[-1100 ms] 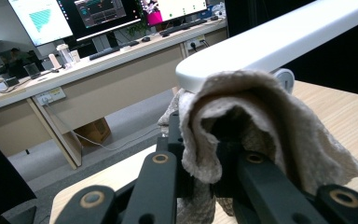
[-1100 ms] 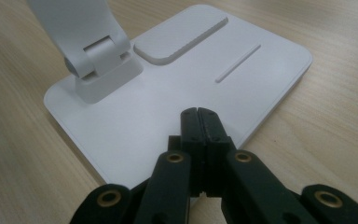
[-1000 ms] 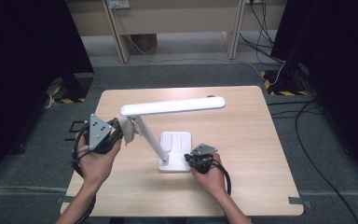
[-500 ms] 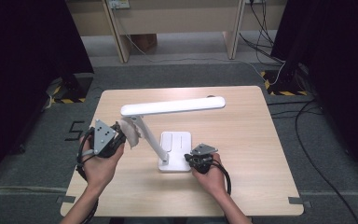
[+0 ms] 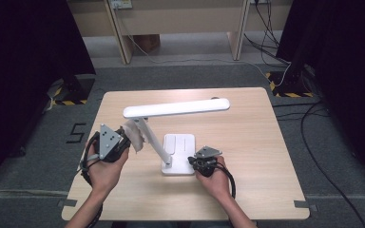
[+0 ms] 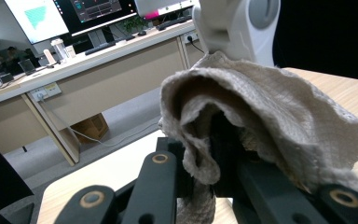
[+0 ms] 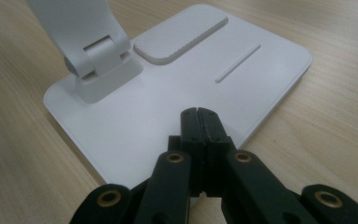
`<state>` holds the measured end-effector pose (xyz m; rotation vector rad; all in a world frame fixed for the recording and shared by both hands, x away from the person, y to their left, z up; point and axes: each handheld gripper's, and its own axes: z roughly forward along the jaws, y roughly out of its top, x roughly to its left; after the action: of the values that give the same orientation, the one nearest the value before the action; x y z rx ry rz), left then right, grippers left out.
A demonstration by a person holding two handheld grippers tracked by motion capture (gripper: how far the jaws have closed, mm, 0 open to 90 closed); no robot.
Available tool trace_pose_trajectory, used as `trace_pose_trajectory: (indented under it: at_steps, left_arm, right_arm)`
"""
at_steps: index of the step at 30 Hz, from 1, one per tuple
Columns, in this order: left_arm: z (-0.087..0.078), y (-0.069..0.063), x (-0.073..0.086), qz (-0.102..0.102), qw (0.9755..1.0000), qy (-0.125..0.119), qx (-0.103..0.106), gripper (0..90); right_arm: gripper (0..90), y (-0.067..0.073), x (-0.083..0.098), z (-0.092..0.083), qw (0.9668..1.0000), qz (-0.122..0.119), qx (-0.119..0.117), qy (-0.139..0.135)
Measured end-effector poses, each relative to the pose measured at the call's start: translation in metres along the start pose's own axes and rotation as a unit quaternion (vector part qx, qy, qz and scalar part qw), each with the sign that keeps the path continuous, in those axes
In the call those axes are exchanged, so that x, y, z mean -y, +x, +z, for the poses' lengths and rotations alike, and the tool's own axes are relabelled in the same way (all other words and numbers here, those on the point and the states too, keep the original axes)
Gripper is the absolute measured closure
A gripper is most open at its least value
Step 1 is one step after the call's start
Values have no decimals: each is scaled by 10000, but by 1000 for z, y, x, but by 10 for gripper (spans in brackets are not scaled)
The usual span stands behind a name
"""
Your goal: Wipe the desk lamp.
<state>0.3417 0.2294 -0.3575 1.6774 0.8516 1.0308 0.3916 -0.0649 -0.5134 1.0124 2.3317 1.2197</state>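
Change since earlier: the left gripper (image 5: 123,142) with its cloth (image 5: 135,135) sits a little lower and closer to the lamp arm (image 5: 153,140) than a second ago; half a second ago it was already near this spot. The right gripper (image 5: 200,164) and the lamp itself lie as before.

Left gripper: closed on the cloth. In the left gripper view the beige, crumpled cloth (image 6: 261,116) is pinched between the black jaws and drapes over them, hiding the tips. The person's left hand (image 5: 105,166) holds the gripper over the left part of the worktop (image 5: 247,190).

Cloth: in the high view it touches, or lies just against, the upper part of the slanted lamp arm, right under the joint with the lamp head (image 5: 176,108). In the left gripper view the white joint (image 6: 237,28) rises directly behind the cloth; whether the cloth presses on it I cannot tell.

Lamp: white desk lamp, standing near the middle of the worktop. The long head lies level, pointing right; the arm slants down to the right into the flat base (image 5: 180,154).

Right gripper: jaws fully closed, pads together, nothing between them. In the right gripper view the tips (image 7: 200,116) rest on the near edge of the white base (image 7: 242,79), just in front of the arm's hinge (image 7: 100,63).

Right hand (image 5: 216,180): at the base's near right corner, holding its gripper there.
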Motion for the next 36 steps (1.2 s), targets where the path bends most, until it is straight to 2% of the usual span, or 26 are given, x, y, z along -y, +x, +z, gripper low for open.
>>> trace_pose_trajectory:
  at_steps: [36]
  left_arm:
    - [10,-10,21,-99,9999,91,90,817]
  right_arm:
    - [900,0,0,0,10000,11,9,11]
